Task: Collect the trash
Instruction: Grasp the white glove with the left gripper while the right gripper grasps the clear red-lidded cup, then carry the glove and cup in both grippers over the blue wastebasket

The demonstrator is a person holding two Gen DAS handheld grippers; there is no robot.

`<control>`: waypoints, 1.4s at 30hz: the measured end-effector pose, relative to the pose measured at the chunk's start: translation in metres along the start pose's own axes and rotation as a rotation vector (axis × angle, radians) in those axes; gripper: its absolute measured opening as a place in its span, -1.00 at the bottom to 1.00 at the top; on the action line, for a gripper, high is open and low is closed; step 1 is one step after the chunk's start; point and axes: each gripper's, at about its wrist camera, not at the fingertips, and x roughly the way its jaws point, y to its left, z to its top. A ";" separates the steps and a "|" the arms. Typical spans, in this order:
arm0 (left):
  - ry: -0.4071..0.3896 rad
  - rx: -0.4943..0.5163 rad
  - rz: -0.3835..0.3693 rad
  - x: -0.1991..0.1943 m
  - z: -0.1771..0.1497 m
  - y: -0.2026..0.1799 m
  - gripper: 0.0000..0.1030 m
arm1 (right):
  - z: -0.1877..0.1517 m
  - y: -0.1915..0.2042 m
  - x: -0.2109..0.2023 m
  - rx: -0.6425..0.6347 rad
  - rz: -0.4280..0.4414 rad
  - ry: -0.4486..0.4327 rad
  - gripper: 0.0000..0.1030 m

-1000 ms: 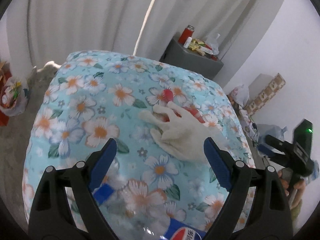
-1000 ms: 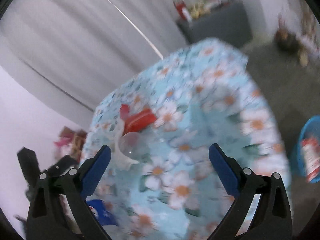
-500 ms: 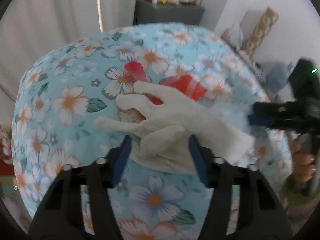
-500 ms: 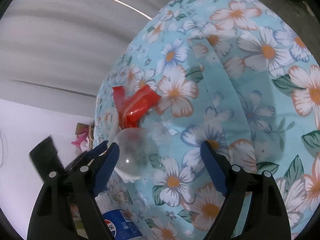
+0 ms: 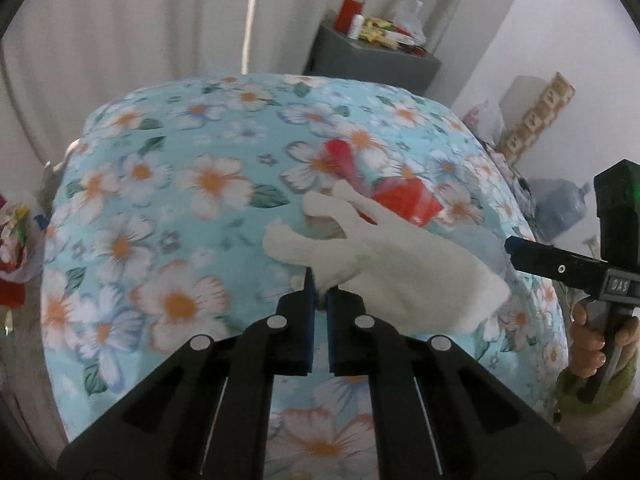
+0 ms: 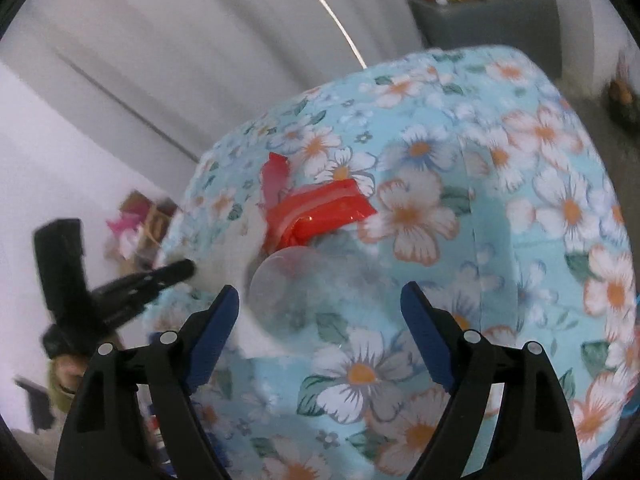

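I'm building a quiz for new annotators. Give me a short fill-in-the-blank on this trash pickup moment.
1. The left gripper is shut on the edge of a white ____.
2. The right gripper is ____, its fingers on either side of a clear plastic cup.
3. The wrapper lying just beyond the cup is ____ in colour.
4. The tablecloth is light blue with a ____ print.

Missing words: glove; open; red; flower
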 end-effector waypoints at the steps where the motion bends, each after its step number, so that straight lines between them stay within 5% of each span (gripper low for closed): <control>1: -0.009 -0.006 0.009 -0.003 -0.001 0.003 -0.95 | 0.001 0.003 0.002 -0.022 -0.023 -0.002 0.58; 7: -0.096 -0.051 0.084 -0.029 -0.004 0.023 -0.95 | -0.002 0.027 0.016 -0.161 -0.101 0.007 0.58; 15: -0.093 -0.104 0.111 -0.027 -0.016 0.038 -0.95 | -0.009 0.042 0.044 -0.261 -0.202 0.024 0.58; 19: -0.109 -0.104 0.102 -0.030 -0.018 0.035 -0.95 | -0.009 0.037 0.043 -0.229 -0.195 0.027 0.37; 30: -0.171 -0.092 0.027 -0.048 -0.020 0.020 -0.95 | -0.035 0.022 0.001 -0.082 -0.182 0.009 0.36; 42: -0.288 -0.008 -0.117 -0.100 -0.015 -0.029 -0.96 | -0.072 0.004 -0.080 0.057 -0.154 -0.104 0.36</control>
